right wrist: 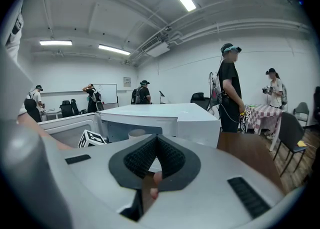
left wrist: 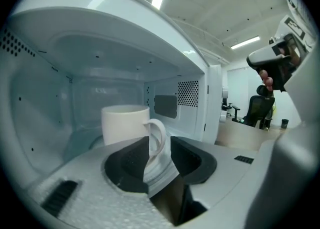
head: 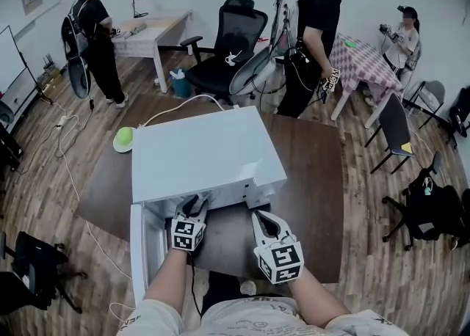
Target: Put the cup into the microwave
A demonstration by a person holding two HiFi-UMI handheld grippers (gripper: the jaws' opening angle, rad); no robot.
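Note:
A white cup (left wrist: 125, 123) stands upright inside the white microwave (head: 205, 151), on its floor. My left gripper (left wrist: 159, 138) reaches into the cavity, and the cup's handle sits between its open jaws with the pads apart from it. The head view shows the left gripper (head: 194, 206) at the microwave's mouth, where the cup is hidden under the microwave's top. Outside, just right of the opening, my right gripper (head: 263, 218) is held with its jaws shut and nothing between them. The cup's rim (right wrist: 136, 134) also shows in the right gripper view, past the right gripper (right wrist: 156, 136).
The microwave door (head: 139, 246) hangs open at the left, toward me. The microwave sits on a brown table (head: 308, 180) with a green object (head: 123, 139) at its far left and a white cable behind. A person (head: 312, 41) and an office chair (head: 228, 48) stand beyond.

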